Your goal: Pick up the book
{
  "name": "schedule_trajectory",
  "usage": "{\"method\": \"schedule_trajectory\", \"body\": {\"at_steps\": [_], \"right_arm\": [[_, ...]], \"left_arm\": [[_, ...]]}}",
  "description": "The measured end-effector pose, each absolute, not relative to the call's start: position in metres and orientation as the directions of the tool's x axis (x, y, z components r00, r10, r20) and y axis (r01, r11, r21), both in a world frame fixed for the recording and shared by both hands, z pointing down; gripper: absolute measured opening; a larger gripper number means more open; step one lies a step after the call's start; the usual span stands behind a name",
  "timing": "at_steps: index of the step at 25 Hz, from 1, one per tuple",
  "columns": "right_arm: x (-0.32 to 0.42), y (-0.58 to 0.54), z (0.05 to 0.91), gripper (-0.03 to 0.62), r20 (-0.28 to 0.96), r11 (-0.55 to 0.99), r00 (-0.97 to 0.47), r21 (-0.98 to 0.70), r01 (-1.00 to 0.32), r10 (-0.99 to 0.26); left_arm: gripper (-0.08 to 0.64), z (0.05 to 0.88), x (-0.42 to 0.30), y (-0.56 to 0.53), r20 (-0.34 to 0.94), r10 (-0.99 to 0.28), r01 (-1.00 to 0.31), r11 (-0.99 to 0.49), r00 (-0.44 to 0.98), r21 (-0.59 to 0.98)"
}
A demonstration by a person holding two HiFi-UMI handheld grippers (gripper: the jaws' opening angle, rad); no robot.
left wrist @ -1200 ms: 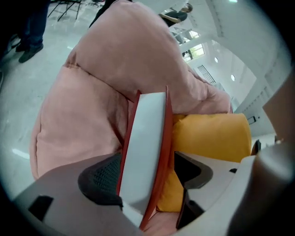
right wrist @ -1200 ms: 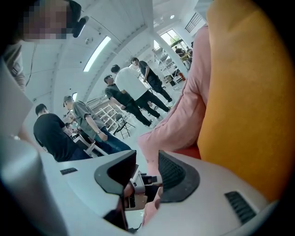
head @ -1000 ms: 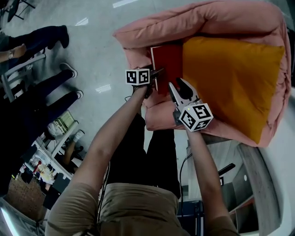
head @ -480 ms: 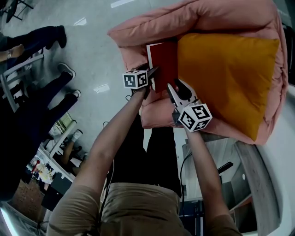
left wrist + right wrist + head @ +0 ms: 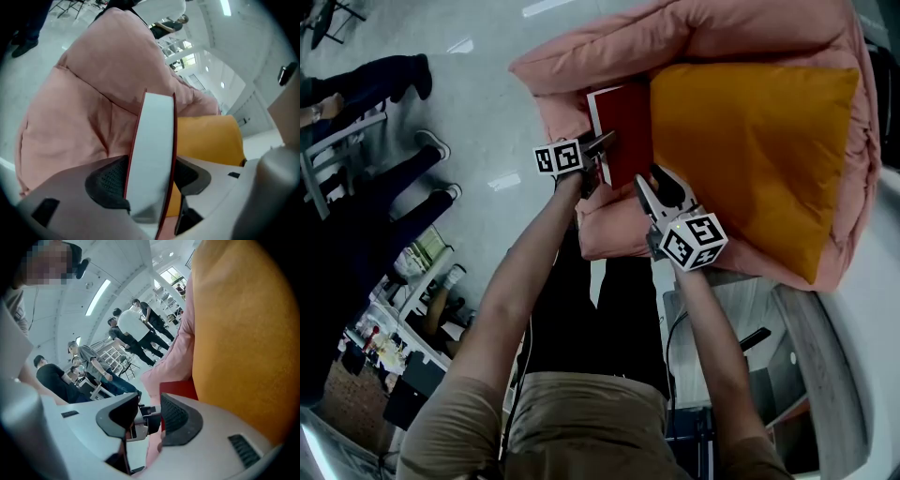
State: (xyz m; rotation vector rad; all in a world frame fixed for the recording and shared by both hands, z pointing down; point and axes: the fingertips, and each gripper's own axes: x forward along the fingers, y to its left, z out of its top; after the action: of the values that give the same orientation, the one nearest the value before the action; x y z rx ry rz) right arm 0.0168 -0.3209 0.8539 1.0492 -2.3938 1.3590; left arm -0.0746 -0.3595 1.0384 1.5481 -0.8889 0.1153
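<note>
Since the earlier frame, the left gripper (image 5: 605, 145) has closed onto the red hardcover book (image 5: 626, 131). Only the left gripper view shows the white page edge pinched between both jaws; the head view shows red cover alone. The right gripper (image 5: 658, 184) hovers just beside the book, jaws spread, empty. The book rests on a pink beanbag chair (image 5: 581, 75) against an orange cushion (image 5: 750, 141). Around it are a grey polished floor (image 5: 478, 103) and bystanders (image 5: 136, 329).

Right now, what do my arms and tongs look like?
Both the left tongs and right tongs are pale grey curved shells with dark ribbed pads; each carries a white cube with black square markers. Arms bare below short tan sleeves.
</note>
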Motion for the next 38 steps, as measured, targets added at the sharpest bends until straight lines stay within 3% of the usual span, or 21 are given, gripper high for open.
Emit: {"method": "schedule_trajectory", "body": {"at_steps": [4,16,25,38], "right_arm": [[0.021,-0.322,0.854,0.14,0.483,0.324,-0.729,-0.675,-0.663,-0.485],[0.047,-0.333,0.835,0.14,0.482,0.315,-0.679,-0.633,-0.707,-0.554],[0.04,-0.303,0.777,0.14,0.511,0.339,-0.638,-0.561,-0.755,-0.576],[-0.013,-0.288,0.624,0.139,0.485,0.372,-0.616,-0.51,-0.776,-0.62]], "left_arm": [[0.272,1.054,-0.06,-0.355,0.692,-0.336,-0.736,-0.008,0.639,0.676],[0.252,1.019,-0.089,-0.347,0.627,-0.381,-0.682,-0.011,0.679,0.731],[0.251,0.878,-0.156,-0.32,0.523,-0.464,-0.636,-0.123,0.715,0.762],[0.251,0.675,-0.217,-0.289,0.346,-0.536,-0.549,-0.283,0.771,0.786]]}}
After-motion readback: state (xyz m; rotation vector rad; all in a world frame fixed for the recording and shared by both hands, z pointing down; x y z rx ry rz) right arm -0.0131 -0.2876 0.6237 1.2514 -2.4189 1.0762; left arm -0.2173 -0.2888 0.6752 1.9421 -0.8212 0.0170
